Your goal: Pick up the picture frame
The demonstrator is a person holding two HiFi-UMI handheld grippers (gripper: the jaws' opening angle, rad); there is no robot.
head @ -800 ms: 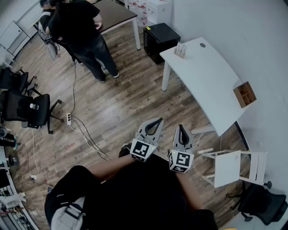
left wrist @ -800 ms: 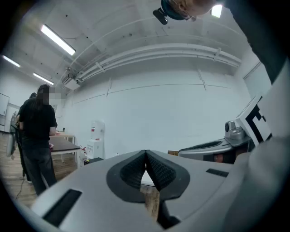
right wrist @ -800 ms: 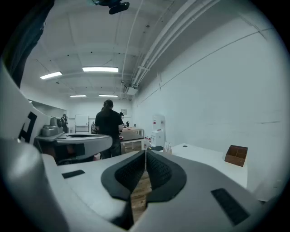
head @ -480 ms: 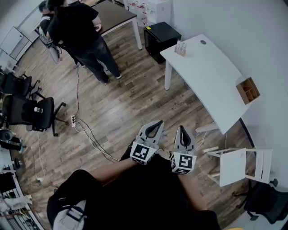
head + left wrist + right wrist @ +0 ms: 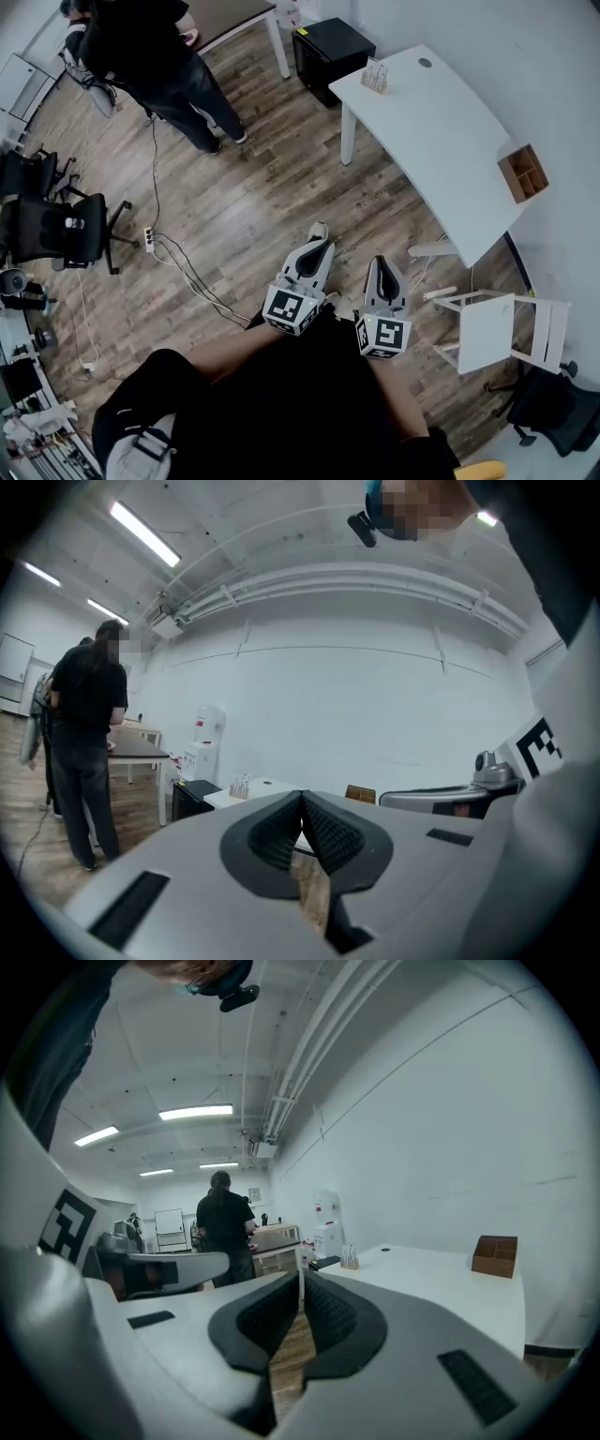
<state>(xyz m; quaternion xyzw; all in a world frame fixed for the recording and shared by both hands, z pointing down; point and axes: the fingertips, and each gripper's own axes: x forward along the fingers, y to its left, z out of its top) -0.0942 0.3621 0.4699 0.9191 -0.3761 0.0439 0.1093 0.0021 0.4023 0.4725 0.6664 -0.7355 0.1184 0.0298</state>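
I cannot make out a picture frame in any view. A white curved table [image 5: 441, 141] stands ahead to the right, bearing a brown wooden compartment box [image 5: 523, 173] and a small clear holder [image 5: 375, 75]. My left gripper [image 5: 322, 244] and right gripper [image 5: 382, 262] hang side by side over the wooden floor, short of the table, both shut with nothing between the jaws. In the left gripper view the left gripper [image 5: 302, 801] has its pads pressed together, aimed at the table. In the right gripper view the right gripper [image 5: 300, 1283] is likewise shut, with the box [image 5: 495, 1254] at the right.
A person in black [image 5: 150, 47] stands at the top left by a brown table [image 5: 230, 19]. Black office chairs [image 5: 66, 230] line the left. Cables and a power strip [image 5: 150, 241] lie on the floor. A black cabinet [image 5: 333, 56] and a white chair [image 5: 497, 330] flank the white table.
The head view has shifted: the table, the person and the cabinet sit higher in the picture now. Both grippers stay shut, side by side.
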